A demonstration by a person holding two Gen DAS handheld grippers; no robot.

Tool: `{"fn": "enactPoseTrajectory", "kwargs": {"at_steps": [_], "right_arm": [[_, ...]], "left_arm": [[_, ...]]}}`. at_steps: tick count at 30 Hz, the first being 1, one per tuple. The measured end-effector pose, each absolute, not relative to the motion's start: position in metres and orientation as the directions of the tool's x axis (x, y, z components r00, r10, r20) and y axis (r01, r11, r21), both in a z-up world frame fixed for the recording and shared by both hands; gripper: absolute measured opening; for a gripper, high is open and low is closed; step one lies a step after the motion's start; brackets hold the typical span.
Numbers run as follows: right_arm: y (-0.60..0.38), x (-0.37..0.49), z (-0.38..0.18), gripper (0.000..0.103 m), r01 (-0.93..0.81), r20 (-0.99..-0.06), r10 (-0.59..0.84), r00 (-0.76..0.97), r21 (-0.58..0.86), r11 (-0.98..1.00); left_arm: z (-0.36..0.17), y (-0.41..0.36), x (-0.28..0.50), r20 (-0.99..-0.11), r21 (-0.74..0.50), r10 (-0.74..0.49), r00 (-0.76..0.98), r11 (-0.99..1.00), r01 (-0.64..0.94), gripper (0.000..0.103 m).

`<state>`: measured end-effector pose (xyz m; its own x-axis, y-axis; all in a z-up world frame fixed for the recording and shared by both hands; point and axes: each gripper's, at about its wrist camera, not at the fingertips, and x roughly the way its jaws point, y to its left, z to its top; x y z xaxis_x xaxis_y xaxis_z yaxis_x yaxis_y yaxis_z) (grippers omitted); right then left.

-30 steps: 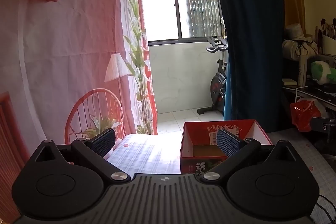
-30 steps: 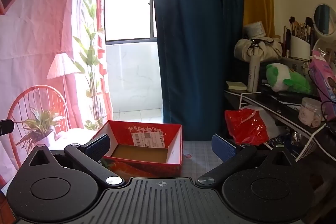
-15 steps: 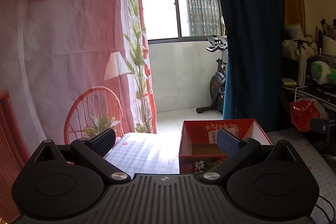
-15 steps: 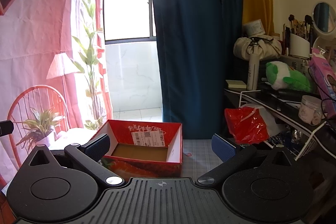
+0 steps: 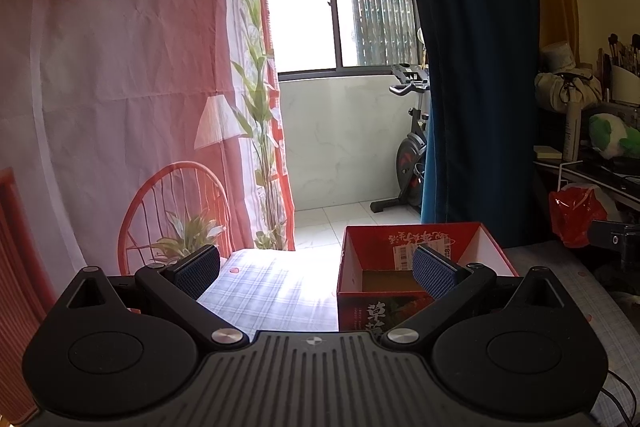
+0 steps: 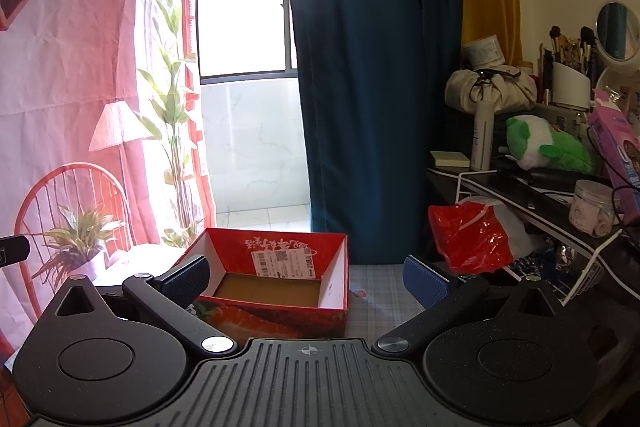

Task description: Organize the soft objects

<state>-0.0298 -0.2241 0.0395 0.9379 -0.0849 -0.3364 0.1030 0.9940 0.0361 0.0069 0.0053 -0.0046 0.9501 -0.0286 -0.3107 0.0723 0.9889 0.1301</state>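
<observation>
You are facing a table draped in a pale checked cloth (image 5: 272, 291), lit by the window behind it. On the cloth a red cardboard box (image 6: 280, 267) is sitting open-topped and upright, a shipping label on its inner back wall and nothing lying on its brown floor; that looks like the place where the soft things are meant to go.

To your right a dark shelf (image 6: 520, 187) is carrying clutter, and among it the green and white plush toy (image 6: 540, 147) is lying on its side, well apart from the box. A crumpled red plastic bag (image 6: 472, 239) is sagging below the shelf edge, nearer the table.

You are holding the left gripper (image 5: 316, 271) with its jaws spread wide and empty, low above the cloth, its right pad overlapping the box in view. You are holding the right gripper (image 6: 306, 277) likewise, wide apart and carrying nothing, aimed over the box.

The plush is probably light and squashy, so it should give under the pads without slipping; pinching the fat white body would hold better than a thin green limb. The bottle (image 6: 482, 135) standing just beside it could tip.
</observation>
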Motion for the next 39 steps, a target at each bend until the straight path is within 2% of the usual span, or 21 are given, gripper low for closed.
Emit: {"fn": "enactPoseTrajectory", "kwargs": {"at_steps": [35,39], "right_arm": [[-0.2229,-0.0292,0.0386,0.103,0.104,-0.337,-0.087,0.937,0.033,0.994],[-0.2232,-0.0291,0.0388,0.103,0.098,-0.339,-0.079,0.938,0.039,0.994]], "left_arm": [[-0.0047,0.0058,0.0055,-0.31,0.129,-0.031,0.95,0.989,0.074,0.103],[-0.0053,0.0072,0.0097,-0.332,0.118,-0.04,0.942,0.99,0.084,0.103]]}}
